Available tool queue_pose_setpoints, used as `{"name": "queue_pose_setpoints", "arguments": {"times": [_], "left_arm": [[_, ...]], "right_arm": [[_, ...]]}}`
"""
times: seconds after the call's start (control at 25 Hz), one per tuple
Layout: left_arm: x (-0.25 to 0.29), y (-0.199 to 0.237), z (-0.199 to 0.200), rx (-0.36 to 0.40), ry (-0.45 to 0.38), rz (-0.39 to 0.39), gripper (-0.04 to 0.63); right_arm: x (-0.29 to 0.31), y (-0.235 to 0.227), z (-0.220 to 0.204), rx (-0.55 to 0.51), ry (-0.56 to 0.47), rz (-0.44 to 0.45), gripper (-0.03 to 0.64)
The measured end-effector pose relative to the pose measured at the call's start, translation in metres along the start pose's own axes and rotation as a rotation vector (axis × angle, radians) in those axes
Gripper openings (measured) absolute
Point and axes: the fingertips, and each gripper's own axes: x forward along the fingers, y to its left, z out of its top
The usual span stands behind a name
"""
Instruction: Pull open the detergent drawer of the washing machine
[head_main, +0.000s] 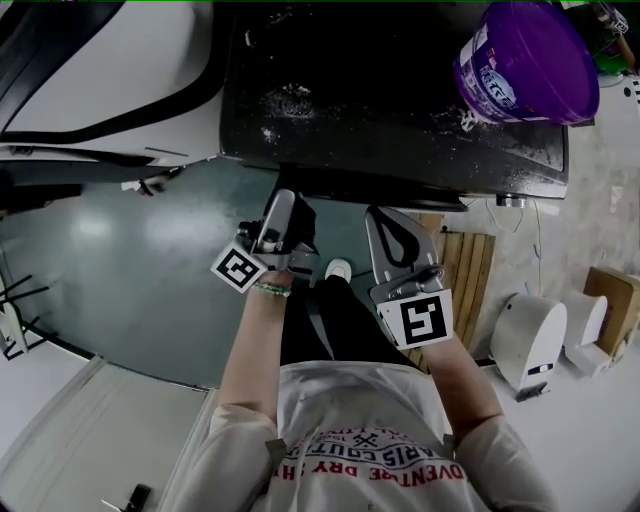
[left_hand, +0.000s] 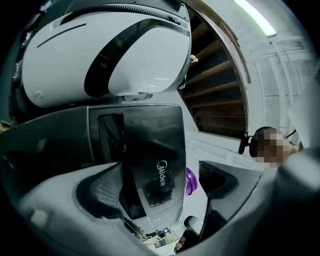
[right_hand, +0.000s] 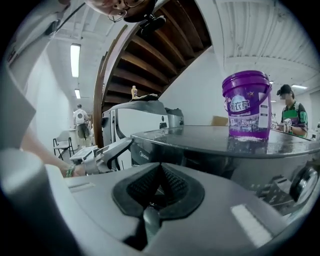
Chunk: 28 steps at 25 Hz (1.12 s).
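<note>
From the head view, the dark-topped washing machine (head_main: 400, 90) fills 12 o'clock, with a purple bucket (head_main: 525, 60) on its top at 1 o'clock. Both the left gripper (head_main: 288, 212) and the right gripper (head_main: 380, 215) hang just short of its front edge. In the left gripper view the jaws stand wide apart and grip nothing. The machine's logo panel (left_hand: 162, 172) shows between them, but the detergent drawer cannot be told from it. In the right gripper view the pads (right_hand: 142, 187) meet at their tips, empty. The machine is at 3 o'clock and the bucket at 2 o'clock.
</note>
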Motion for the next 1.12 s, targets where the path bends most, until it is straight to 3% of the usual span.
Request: {"name": "queue_pose_setpoints", "arguments": {"times": [0.36, 0.4, 0.48, 0.56, 0.88, 1.12], "left_arm": [[0.015, -0.005, 0.005, -0.007, -0.041, -0.101, 0.466], [0.015, -0.003, 0.006, -0.018, -0.058, -0.101, 0.455], [0.016, 0.004, 0.01, -0.052, -0.104, -0.081, 0.346], [0.016, 0.006, 0.011, -0.062, -0.132, -0.065, 0.345], [0.014, 0.008, 0.01, -0.079, -0.115, -0.062, 0.325], [-0.012, -0.003, 0.004, -0.083, -0.129, -0.09, 0.29]], "right_arm": [[0.001, -0.006, -0.018, -0.007, 0.038, -0.003, 0.0], [0.001, -0.007, -0.021, -0.009, 0.043, -0.005, 0.0], [0.001, -0.009, -0.025, -0.014, 0.053, -0.009, 0.0], [0.001, -0.011, -0.027, -0.015, 0.055, -0.014, 0.0], [-0.004, -0.013, -0.03, -0.03, 0.046, -0.047, 0.0], [-0.008, -0.01, -0.034, -0.053, 0.044, -0.044, 0.001]]}}
